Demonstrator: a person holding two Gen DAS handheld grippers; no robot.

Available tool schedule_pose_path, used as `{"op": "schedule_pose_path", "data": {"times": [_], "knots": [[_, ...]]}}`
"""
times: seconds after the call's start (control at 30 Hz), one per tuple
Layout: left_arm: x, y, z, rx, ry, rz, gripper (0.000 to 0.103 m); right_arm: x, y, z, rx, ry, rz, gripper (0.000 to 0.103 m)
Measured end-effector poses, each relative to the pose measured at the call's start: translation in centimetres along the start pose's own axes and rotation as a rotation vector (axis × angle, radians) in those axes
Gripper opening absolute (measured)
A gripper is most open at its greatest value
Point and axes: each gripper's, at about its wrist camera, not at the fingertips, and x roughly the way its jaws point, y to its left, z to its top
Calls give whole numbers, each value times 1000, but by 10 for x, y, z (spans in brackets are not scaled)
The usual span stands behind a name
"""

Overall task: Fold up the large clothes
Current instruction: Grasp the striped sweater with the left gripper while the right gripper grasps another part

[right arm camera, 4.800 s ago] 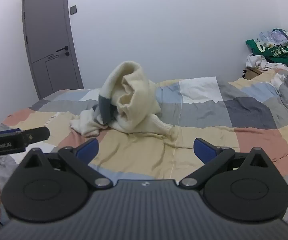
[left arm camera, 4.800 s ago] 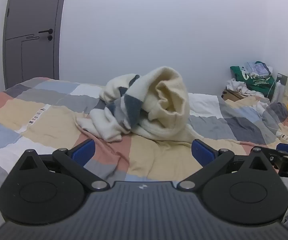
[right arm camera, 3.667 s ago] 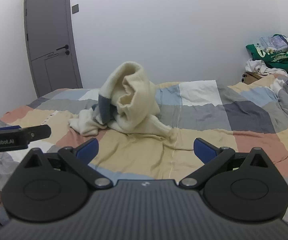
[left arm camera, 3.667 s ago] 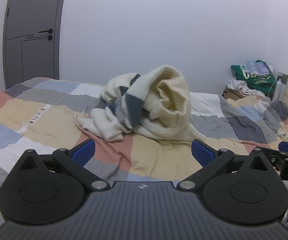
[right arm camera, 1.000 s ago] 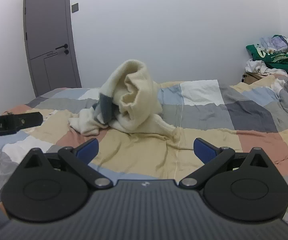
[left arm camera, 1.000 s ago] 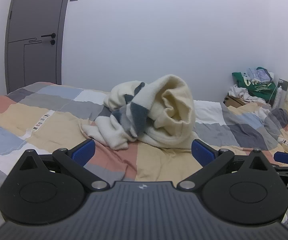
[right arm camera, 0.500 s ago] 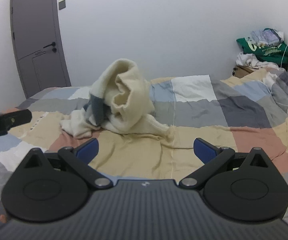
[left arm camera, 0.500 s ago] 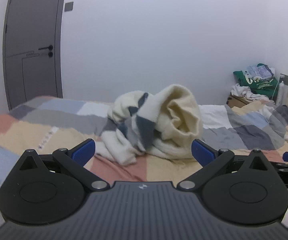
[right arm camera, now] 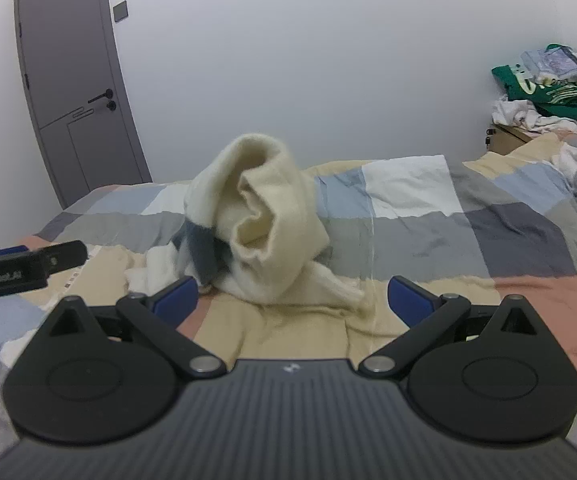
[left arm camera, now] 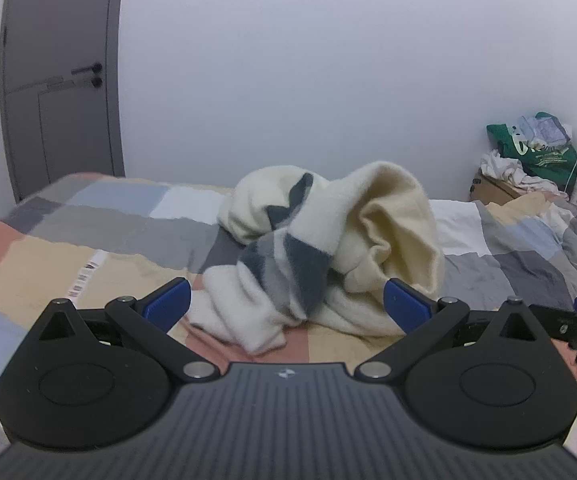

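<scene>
The left gripper (left arm camera: pixel 286 304) has its blue-tipped black fingers spread wide apart and empty, and the right gripper (right arm camera: pixel 293 295) likewise stands parted with nothing between its tips. Both hang above a bed covered by a patchwork quilt of grey, beige, blue and salmon squares (left arm camera: pixel 68 240), which fills the lower half of each view.

The crumpled cream fleece garment with dark blue and grey patches (left arm camera: pixel 328 248) lies heaped on the quilt at twelve o'clock from the left gripper, its near folds just beyond the fingertips; from the right gripper it sits at about eleven o'clock (right arm camera: pixel 256 224), rising in a hooded hump. Neither gripper touches it.

Beyond the bed a plain white wall (left arm camera: pixel 308 80) runs across the room, with a tall grey door with a black lever handle (left arm camera: pixel 60 80) at ten o'clock. At two o'clock a brown cardboard box (left arm camera: pixel 492 190) stands against the wall, heaped with white cloth and a green printed bag (left arm camera: pixel 528 148); what lies deeper inside is hidden.

Compared with half a second ago, the garment looms larger and lower in both views, the grippers having drawn closer to it, while the spread of the fingers is unchanged.
</scene>
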Motion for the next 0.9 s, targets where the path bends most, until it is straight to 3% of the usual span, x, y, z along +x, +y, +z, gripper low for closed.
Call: {"op": "schedule_pose_path", "data": {"times": [0.2,0.33,0.43,0.57,0.73,0.9], "knots": [[72,-1,6,-13,64,-18,103,60,-4,3,-3,33,12,103],[120,4,-3,-42,106,4,103,99,-14,-3,-10,55,30,102],[151,11,-12,-91,125,-21,103,124,-19,-9,-28,56,65,99],[186,21,-23,-164,130,-36,103,145,-14,-20,-47,12,149,98],[216,26,-31,-228,145,-116,103,167,-5,-37,-154,-27,196,94],[241,23,-34,-253,140,-112,102,192,-12,-42,-151,-56,189,75]]}}
